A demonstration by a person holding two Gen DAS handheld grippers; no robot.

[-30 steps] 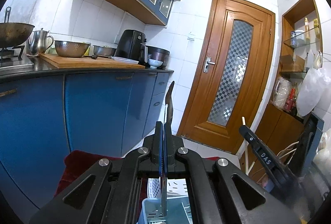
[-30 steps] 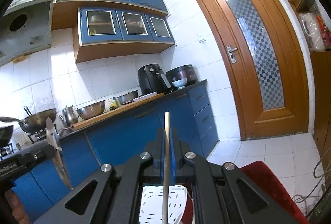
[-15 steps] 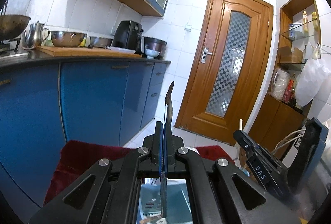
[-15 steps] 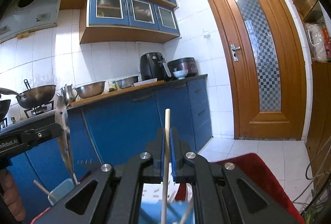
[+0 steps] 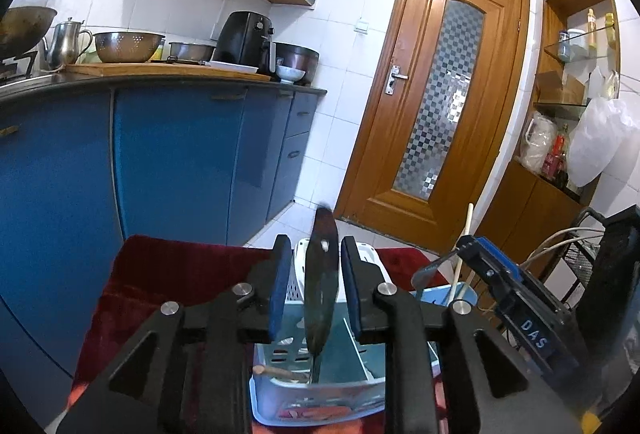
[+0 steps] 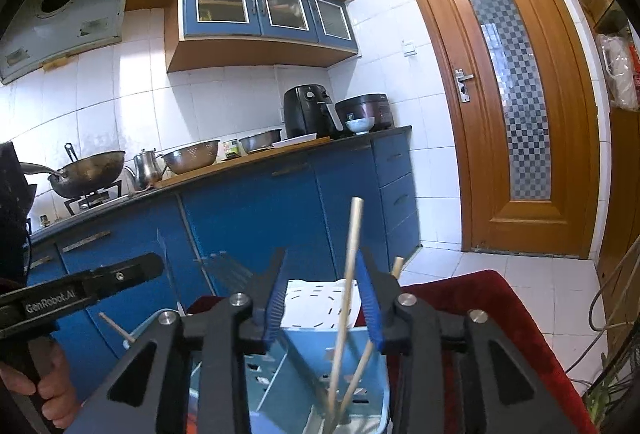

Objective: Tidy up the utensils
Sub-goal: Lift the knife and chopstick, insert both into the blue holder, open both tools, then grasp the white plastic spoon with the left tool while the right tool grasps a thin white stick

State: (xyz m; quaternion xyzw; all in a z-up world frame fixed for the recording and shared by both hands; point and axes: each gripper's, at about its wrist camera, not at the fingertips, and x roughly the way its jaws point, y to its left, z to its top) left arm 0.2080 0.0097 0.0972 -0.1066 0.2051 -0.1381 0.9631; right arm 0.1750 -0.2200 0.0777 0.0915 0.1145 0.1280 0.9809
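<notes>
Both claws stand wide over the blue basket [image 5: 320, 398]: left claw [image 5: 314, 290] around a freed knife [image 5: 321, 286], right claw [image 6: 324, 298] around a chopstick [image 6: 347, 274]; lift straight up, clear of both.

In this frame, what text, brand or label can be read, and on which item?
"DAS": white letters on the blue body of the right tongs, seen from the left wrist view.
"GenRobot.AI": on the black arm of the left tongs, seen from the right wrist view.
Small jar label on the counter: too small to read.
Air fryer markings: unreadable.
</notes>
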